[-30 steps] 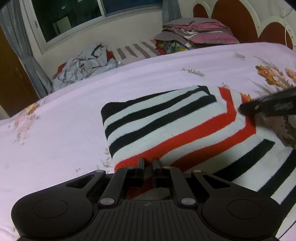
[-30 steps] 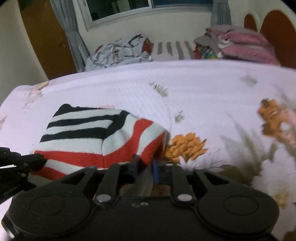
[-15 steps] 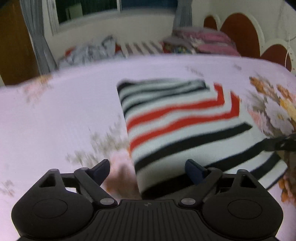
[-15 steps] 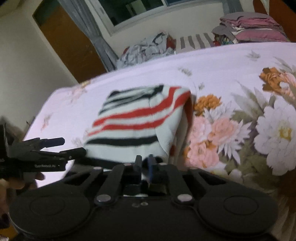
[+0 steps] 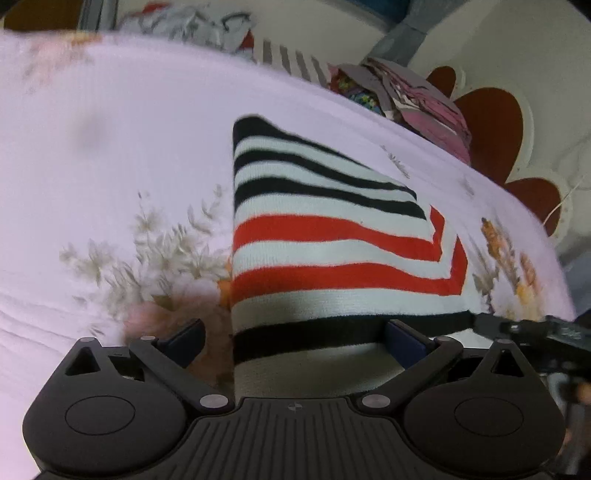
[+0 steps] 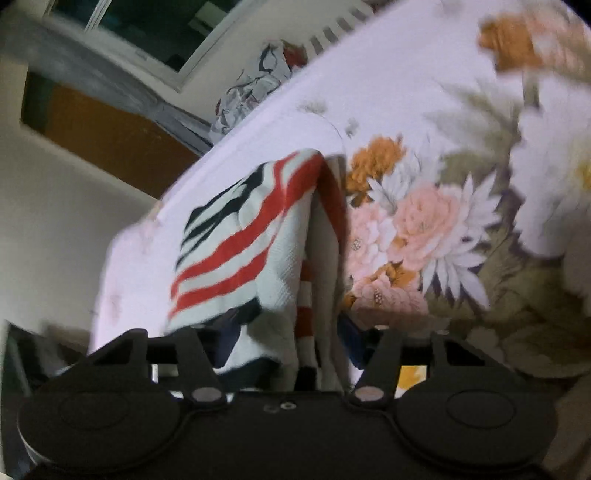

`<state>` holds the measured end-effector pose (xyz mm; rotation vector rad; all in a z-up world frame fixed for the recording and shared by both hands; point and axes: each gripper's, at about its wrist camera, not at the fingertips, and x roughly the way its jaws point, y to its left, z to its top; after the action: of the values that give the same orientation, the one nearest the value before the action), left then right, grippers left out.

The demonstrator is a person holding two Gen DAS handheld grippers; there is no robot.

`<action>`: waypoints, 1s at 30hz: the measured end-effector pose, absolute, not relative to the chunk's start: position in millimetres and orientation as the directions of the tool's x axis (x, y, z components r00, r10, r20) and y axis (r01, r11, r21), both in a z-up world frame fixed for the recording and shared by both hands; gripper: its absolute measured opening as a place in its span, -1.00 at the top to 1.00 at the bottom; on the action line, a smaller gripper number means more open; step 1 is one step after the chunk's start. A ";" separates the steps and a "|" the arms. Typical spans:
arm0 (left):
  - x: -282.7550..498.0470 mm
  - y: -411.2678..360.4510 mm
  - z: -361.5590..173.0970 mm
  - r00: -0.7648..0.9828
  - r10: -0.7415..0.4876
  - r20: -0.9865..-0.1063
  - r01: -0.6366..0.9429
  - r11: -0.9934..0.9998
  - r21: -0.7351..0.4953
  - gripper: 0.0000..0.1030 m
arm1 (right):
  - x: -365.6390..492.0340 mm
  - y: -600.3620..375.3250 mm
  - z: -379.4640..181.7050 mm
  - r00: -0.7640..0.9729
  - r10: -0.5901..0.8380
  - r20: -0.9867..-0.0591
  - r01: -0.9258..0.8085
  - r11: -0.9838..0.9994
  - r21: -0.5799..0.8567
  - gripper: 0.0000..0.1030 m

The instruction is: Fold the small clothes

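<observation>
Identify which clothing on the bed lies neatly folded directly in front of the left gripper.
The striped sweater, black, white and red, folded flat. The grey crumpled heap and pink stack sit at the bed's far edge.

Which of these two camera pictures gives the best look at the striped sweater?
The left wrist view: the striped sweater lies folded flat on the bed, its black, white and red bands sharp and nearly whole. The right wrist view shows the sweater blurred and edge-on, its layers rumpled between the fingers.

Striped sweater (image 5: 332,251) on floral bedspread (image 5: 110,166)
</observation>
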<state>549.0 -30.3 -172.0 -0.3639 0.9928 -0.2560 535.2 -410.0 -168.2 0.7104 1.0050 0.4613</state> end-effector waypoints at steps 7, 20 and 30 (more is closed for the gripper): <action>556.8 -30.6 -188.3 0.487 -0.458 -0.744 0.092 0.874 -0.478 -0.81 | 551.4 -421.7 -192.6 0.381 0.768 -0.514 -0.052 0.574 0.817 0.09; 564.0 -34.1 -186.3 0.481 -0.452 -0.752 0.121 0.883 -0.453 -0.77 | 570.1 -405.0 -191.9 0.287 0.816 -0.501 -0.160 0.557 0.815 0.01; 552.8 -63.7 -149.1 0.549 -0.345 -0.761 0.258 0.936 -0.238 -0.01 | 539.4 -355.5 -137.3 0.426 0.681 -0.596 -0.348 0.731 0.587 0.35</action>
<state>552.8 -63.7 -149.1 -0.1019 0.9233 -0.3576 539.4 -355.5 -137.3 0.4078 0.9259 0.6657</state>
